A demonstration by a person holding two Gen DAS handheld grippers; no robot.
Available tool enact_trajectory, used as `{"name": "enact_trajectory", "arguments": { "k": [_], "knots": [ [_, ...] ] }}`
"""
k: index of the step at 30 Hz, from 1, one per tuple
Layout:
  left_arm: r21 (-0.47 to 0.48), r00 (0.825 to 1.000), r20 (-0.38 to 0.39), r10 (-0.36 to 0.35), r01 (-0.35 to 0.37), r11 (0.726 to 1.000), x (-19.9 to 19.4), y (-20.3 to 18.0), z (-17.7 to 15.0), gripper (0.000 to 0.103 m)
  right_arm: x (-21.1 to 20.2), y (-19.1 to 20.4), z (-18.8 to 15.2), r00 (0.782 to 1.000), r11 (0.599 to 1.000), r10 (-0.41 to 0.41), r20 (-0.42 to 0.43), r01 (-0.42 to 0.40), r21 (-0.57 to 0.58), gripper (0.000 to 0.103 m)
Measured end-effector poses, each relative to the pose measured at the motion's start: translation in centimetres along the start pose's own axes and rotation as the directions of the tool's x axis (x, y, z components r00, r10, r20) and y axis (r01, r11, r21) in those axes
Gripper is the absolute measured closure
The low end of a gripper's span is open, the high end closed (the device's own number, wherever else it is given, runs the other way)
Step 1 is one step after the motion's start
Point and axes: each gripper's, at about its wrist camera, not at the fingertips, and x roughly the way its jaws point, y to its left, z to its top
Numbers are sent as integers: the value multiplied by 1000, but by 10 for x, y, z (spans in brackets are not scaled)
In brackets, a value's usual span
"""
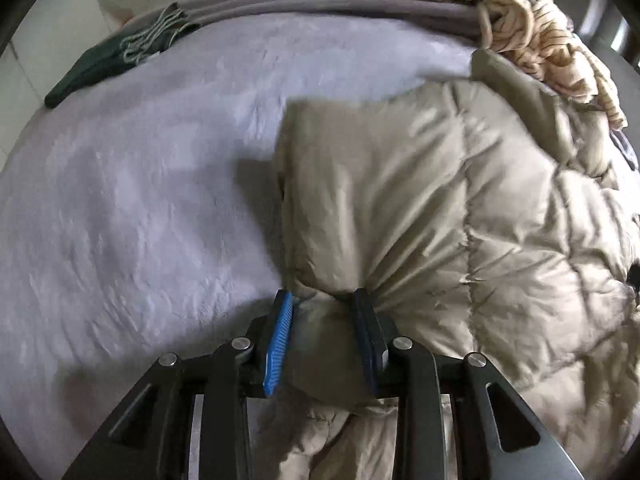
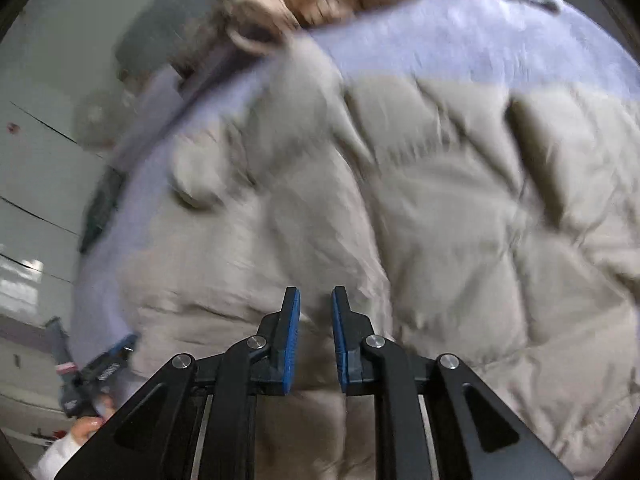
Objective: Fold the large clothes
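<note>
Left gripper clenched on bunched hem of puffer jacket; right gripper nipping a thin fold of it. Jacket sprawled on bed, bulk stretching toward one o'clock; bare bedspread at ten o'clock, likely the folding direction.

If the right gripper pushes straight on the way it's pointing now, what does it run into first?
Most likely the beige puffer jacket. The right gripper points down at its quilted panels, and jacket fabric fills the narrow gap between the jaws and everything just ahead. The lilac bedspread shows only further on. The picture is blurred, so depth is uncertain.
</note>
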Motion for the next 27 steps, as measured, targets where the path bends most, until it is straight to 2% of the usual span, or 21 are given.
{"name": "enact_trajectory", "arguments": {
  "k": [1,3,5,8,9,11,12,14,16,17,19,21,24,27],
  "knots": [
    [-7,1000,2,4,-4,1000,2,0,-1,69,7,-10,-6,1000,1000,6,-17,-5,30,98],
    [-4,1000,-8,17,-17,1000,1,-2,3,69,7,-22,-11,999,994,39,-2,-39,102,103],
    [10,999,-12,31,-30,999,-7,-4,5,69,-6,-29,-11,998,985,54,9,-55,163,97],
    [27,999,7,33,-33,999,-28,-7,8,69,-37,-28,-17,997,986,58,41,-64,155,94],
    [31,999,20,35,-36,999,-37,-10,6,69,-48,-31,-18,996,984,70,50,-77,158,90],
    [40,999,31,28,-29,999,-53,-15,3,69,-64,-37,-26,996,983,70,54,-78,167,71],
    [43,999,29,18,-19,999,-58,-20,0,69,-68,-35,-32,997,982,61,54,-70,174,57],
    [50,1000,23,-2,1,999,-67,-29,-6,69,-77,-39,-40,997,980,59,55,-68,187,53],
    [56,1000,26,-18,17,998,-74,-39,-13,34,-86,-56,-52,998,975,52,47,-61,214,53],
    [55,999,36,-20,18,998,-78,-44,-16,0,-95,-67,-61,998,973,49,45,-58,224,53],
    [65,996,88,-18,13,998,-91,-54,-24,0,-101,-75,-72,999,968,35,38,-44,247,53],
    [100,997,74,-37,30,995,-91,-65,-30,0,-107,-82,-80,999,963,23,41,-34,267,52],
    [142,998,37,-54,49,989,-90,-82,-34,0,-116,-88,-90,998,956,7,59,-24,291,39],
    [184,996,27,-82,76,980,-90,-95,-35,0,-126,-94,-96,997,950,-7,82,-19,312,36]
  ]
}}
